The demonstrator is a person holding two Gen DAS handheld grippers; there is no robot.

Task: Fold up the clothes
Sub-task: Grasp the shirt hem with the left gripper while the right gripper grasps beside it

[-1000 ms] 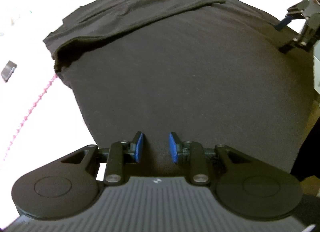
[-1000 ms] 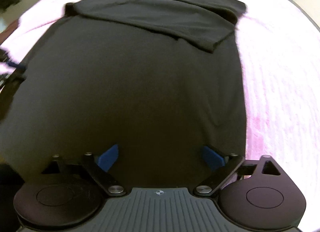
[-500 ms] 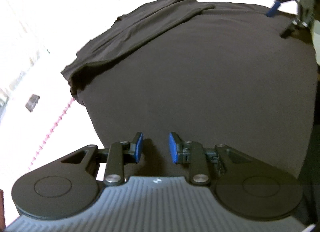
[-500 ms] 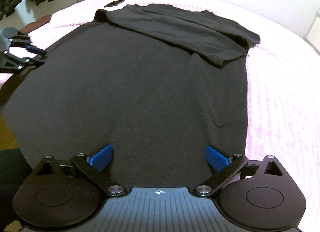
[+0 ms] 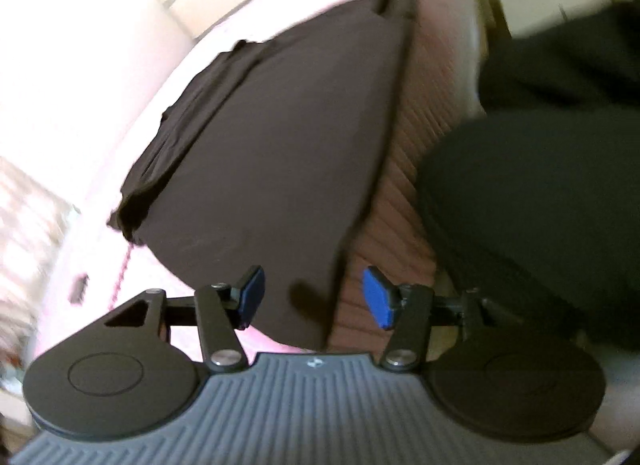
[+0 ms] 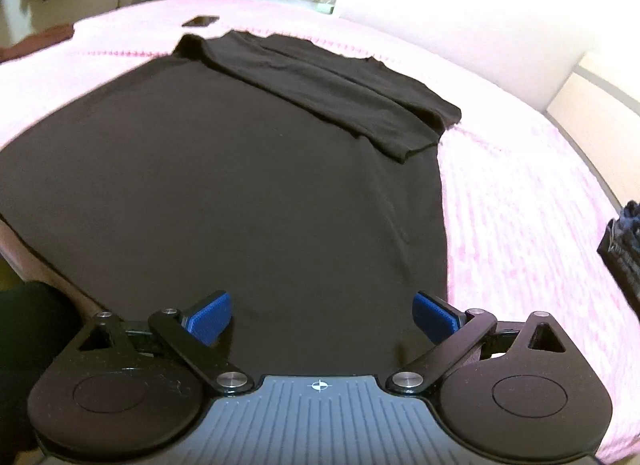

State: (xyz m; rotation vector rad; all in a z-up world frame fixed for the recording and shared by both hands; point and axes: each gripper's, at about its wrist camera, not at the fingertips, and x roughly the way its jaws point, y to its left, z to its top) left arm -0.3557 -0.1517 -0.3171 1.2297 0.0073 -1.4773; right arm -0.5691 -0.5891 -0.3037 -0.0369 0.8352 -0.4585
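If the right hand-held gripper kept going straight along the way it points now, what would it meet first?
Most likely the black garment spread on the pink bed cover. The right hand-held gripper is open with only that fabric ahead of it; depth is hard to judge.

I see bed (image 6: 520,205) under pink ribbed cover, filling most of right wrist view. Black garment (image 6: 240,185) lies flat on it, running from near edge toward far edge, far part folded over on itself. Dark phone (image 6: 201,21) lies on cover by far edge, just beyond garment. Dark bundle (image 6: 624,253) sits at bed's right edge; I can't tell what it is.
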